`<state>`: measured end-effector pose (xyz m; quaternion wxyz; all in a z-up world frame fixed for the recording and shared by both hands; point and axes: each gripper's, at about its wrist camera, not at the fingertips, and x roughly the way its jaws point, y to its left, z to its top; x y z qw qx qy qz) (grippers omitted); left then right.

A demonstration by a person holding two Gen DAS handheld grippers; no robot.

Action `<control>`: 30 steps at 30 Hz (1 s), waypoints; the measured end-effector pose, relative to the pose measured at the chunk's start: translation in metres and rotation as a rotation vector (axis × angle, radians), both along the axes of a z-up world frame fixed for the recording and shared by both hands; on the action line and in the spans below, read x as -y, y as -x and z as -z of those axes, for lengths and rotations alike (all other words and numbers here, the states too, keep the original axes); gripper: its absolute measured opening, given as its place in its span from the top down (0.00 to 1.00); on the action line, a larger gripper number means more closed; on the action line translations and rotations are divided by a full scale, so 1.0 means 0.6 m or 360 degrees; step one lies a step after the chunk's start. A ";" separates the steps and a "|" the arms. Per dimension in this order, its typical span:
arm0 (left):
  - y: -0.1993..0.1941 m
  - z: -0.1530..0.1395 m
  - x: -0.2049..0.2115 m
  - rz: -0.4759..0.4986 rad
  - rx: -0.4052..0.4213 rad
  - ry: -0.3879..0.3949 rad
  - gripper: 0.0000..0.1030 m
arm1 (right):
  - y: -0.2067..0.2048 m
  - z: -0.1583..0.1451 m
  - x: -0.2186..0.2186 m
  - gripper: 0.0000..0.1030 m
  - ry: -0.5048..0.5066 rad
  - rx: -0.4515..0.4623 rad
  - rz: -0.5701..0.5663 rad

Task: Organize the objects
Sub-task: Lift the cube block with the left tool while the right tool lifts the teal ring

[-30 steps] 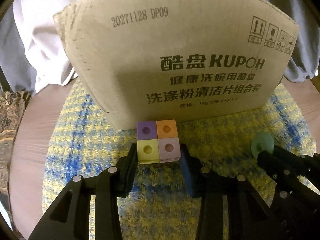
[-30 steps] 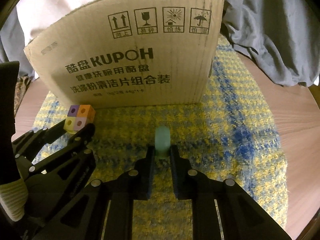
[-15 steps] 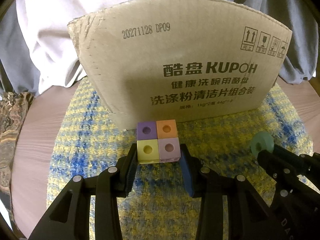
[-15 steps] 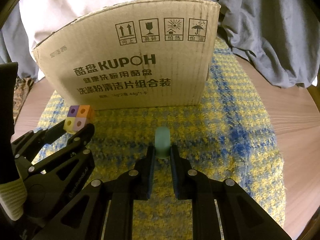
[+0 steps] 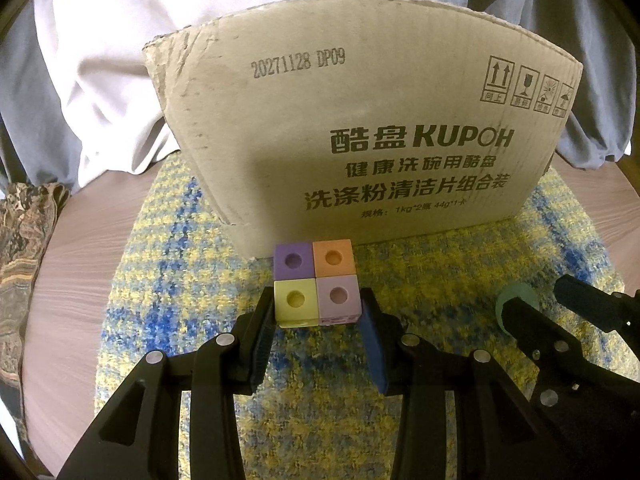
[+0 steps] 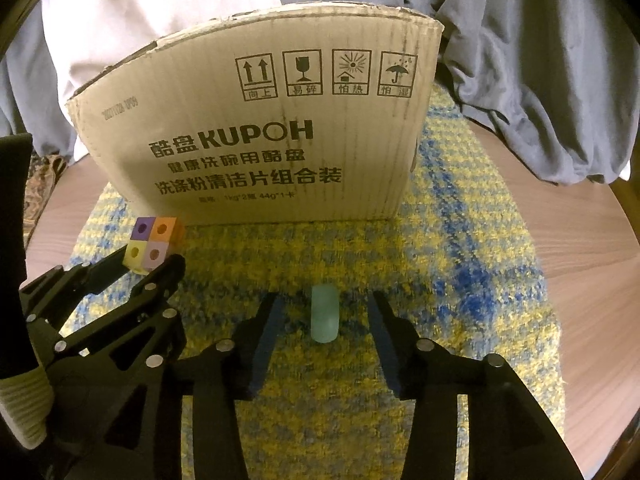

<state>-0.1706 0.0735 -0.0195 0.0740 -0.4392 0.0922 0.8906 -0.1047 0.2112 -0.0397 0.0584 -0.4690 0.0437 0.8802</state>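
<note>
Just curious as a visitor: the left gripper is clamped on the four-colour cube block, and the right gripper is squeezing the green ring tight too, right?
Not quite. The right gripper has just been opening: the right wrist view shows gaps either side of the green ring between its jaws. The left gripper is indeed clamped on the cube block.

A round wooden table (image 5: 80, 248) with a pale reddish-brown grain fills the lower part of both views. A woven mat (image 6: 472, 248) in yellow and blue check lies across its middle. Behind the table hangs loose cloth: a white fabric (image 5: 132, 64) in soft folds, flanked by grey-blue fabric (image 6: 540, 80) on either side. At the far left edge, a dark patterned textile (image 5: 22, 240) shows beside the tabletop. The light is warm and dim.
</note>
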 end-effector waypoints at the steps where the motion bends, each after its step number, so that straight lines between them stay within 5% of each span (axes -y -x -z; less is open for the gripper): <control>1: 0.000 0.000 0.000 -0.0002 0.0000 0.0000 0.62 | 0.001 0.000 0.000 0.52 0.0000 0.0002 0.0001; 18: 0.010 0.015 0.003 -0.0010 0.0035 -0.0006 0.62 | 0.029 0.029 -0.008 0.49 0.0027 0.0065 0.0003; 24: 0.007 0.015 -0.003 -0.0006 0.0039 -0.0007 0.62 | 0.033 0.037 -0.013 0.83 0.0049 0.0078 0.0002; 30: 0.003 0.012 -0.006 -0.0004 0.0033 -0.0005 0.62 | 0.029 0.033 -0.017 0.84 0.0058 0.0056 0.0001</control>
